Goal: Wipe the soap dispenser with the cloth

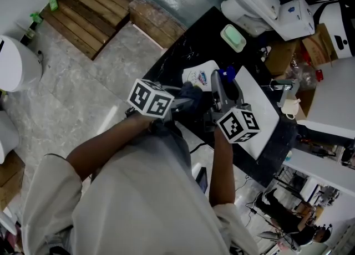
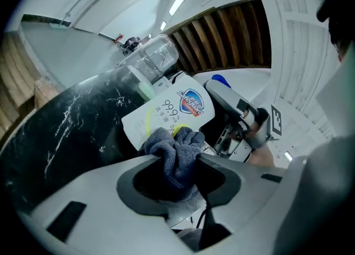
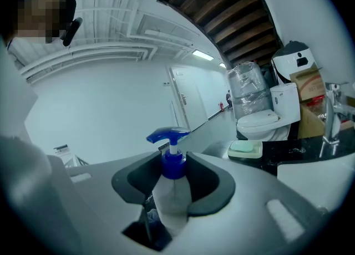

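Grey crumpled cloth (image 2: 173, 142), clamped in the left claw (image 2: 177, 159), is touching the white plastic blue-pump soap dispenser (image 2: 172, 110); the right claw (image 3: 173, 165) is gripping the dispenser's neck over the black table (image 2: 72, 132).

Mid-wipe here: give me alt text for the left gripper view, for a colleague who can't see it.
The left tool grips a bunched grey cloth held against the white labelled soap dispenser, above a black marble counter. The right tool holds the dispenser's top.
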Demonstrator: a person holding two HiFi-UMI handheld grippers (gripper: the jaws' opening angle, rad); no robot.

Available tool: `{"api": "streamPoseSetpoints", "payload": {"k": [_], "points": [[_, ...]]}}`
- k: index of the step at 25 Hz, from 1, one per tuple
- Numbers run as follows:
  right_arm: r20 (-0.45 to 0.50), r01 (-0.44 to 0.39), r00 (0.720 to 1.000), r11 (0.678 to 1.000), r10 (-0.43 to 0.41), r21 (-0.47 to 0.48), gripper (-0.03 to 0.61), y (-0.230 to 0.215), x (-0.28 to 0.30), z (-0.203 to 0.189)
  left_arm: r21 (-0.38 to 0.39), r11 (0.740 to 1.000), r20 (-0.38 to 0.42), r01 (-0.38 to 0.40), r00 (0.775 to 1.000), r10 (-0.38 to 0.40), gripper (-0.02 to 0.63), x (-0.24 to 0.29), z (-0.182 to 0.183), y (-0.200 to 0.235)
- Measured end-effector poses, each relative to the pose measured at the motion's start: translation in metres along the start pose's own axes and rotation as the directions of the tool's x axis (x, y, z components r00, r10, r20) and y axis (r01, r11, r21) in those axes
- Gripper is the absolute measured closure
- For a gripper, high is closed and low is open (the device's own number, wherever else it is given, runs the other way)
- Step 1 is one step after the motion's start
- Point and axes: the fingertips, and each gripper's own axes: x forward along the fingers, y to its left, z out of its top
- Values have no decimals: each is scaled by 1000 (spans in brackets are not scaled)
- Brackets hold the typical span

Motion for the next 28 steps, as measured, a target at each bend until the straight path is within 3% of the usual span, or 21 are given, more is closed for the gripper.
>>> {"api": "streamPoseSetpoints", "payload": {"k": [6, 28], "points": [[1, -5, 1000, 1000, 5, -2, 443, 0, 0, -1, -43, 999, 11, 11, 1000, -10, 479, 0, -2, 0], [7, -28, 1000, 1000, 28, 10, 443, -2, -2, -1, -7, 1000, 123, -2, 992, 2, 479, -17, 24, -6]]}}
